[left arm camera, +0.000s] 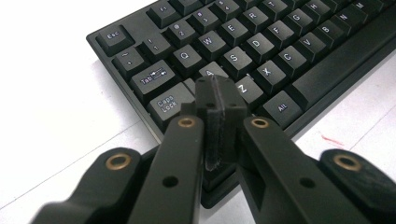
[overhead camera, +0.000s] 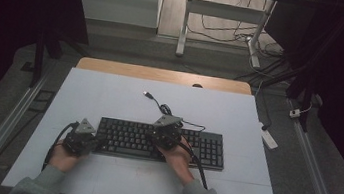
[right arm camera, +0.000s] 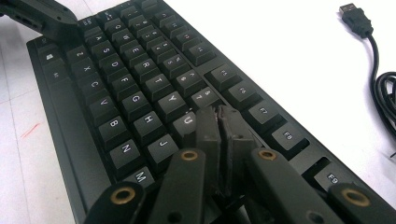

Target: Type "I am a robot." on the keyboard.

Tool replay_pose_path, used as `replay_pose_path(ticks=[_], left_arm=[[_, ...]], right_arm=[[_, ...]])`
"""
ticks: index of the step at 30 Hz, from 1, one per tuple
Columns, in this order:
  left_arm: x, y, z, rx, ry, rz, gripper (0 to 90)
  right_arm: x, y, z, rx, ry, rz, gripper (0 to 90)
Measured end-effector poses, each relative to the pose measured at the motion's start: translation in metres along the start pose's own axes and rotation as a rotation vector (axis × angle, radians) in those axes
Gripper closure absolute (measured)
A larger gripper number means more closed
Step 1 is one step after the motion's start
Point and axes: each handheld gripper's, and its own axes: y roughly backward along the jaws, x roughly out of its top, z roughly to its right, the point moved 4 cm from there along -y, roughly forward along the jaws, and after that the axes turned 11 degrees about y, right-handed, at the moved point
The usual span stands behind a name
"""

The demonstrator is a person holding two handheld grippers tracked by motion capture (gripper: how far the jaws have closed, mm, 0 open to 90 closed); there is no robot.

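A black keyboard (overhead camera: 161,143) lies across the middle of the white table (overhead camera: 110,94), with its cable and USB plug (overhead camera: 148,95) trailing off behind it. My left gripper (left arm camera: 219,88) is shut with nothing in it, its tip over the keys by Caps Lock (left arm camera: 166,103) at the keyboard's (left arm camera: 261,51) left end (overhead camera: 98,143). My right gripper (right arm camera: 219,114) is shut too, holding nothing, its tip low over the keys near U and I on the keyboard (right arm camera: 130,88). In the high view it (overhead camera: 165,132) sits above the keyboard's middle. Whether either tip touches a key is unclear.
The loose black cable (right arm camera: 383,88) with its USB plug (right arm camera: 355,18) lies on the table beyond the keyboard. A wooden strip (overhead camera: 163,74) edges the table's far side. Metal rails (overhead camera: 321,177) run along both sides, and a white power strip (overhead camera: 269,138) lies at the right.
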Motion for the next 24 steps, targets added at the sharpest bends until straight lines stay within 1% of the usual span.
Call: replay_pose_path(ticks=[2, 4, 7, 10, 11, 12, 14, 17, 19, 21, 22, 23, 24], left_arm=[[0.000, 0.000, 0.000, 0.002, 0.002, -0.001, 88.7], [-0.001, -0.002, 0.000, 0.008, -0.004, -0.011, 88.7], [-0.001, -0.002, 0.000, 0.008, -0.006, -0.009, 88.8], [-0.001, -0.002, 0.000, 0.008, -0.005, -0.009, 88.7], [-0.001, -0.002, 0.001, 0.008, -0.006, -0.009, 88.8], [-0.001, -0.002, 0.001, 0.010, -0.007, -0.010, 88.8], [-0.001, -0.002, 0.001, 0.010, -0.007, -0.010, 88.8], [-0.001, -0.002, 0.001, 0.008, -0.005, -0.009, 88.8], [-0.001, -0.002, 0.001, 0.008, -0.003, -0.008, 88.7], [0.000, 0.000, 0.001, 0.004, -0.004, 0.009, 88.7], [0.000, 0.000, 0.001, 0.004, -0.004, 0.009, 88.6], [0.002, 0.003, 0.001, -0.002, -0.001, 0.026, 88.6], [0.002, 0.004, 0.002, -0.003, -0.001, 0.033, 88.5]], right_arm=[[0.000, 0.000, 0.000, 0.004, -0.002, 0.006, 87.3], [0.000, 0.000, 0.000, 0.004, -0.004, 0.006, 87.3], [0.000, -0.001, 0.000, 0.005, -0.006, 0.007, 87.4], [0.000, -0.001, 0.001, 0.005, -0.005, 0.003, 87.4], [0.000, -0.002, 0.001, 0.009, -0.013, -0.001, 88.2], [-0.001, -0.003, 0.001, 0.009, -0.014, -0.016, 88.7], [-0.001, -0.003, 0.001, 0.010, -0.022, -0.013, 89.7], [-0.001, -0.003, 0.001, 0.009, -0.019, -0.015, 89.8], [0.000, -0.002, 0.001, 0.004, -0.012, -0.007, 89.8], [0.002, 0.001, 0.001, 0.003, -0.009, 0.016, 89.9], [0.003, 0.003, 0.001, -0.001, -0.007, 0.028, 89.9], [0.005, 0.006, 0.001, -0.003, -0.001, 0.040, 89.9], [0.005, 0.007, 0.001, -0.003, -0.001, 0.047, 89.9]])
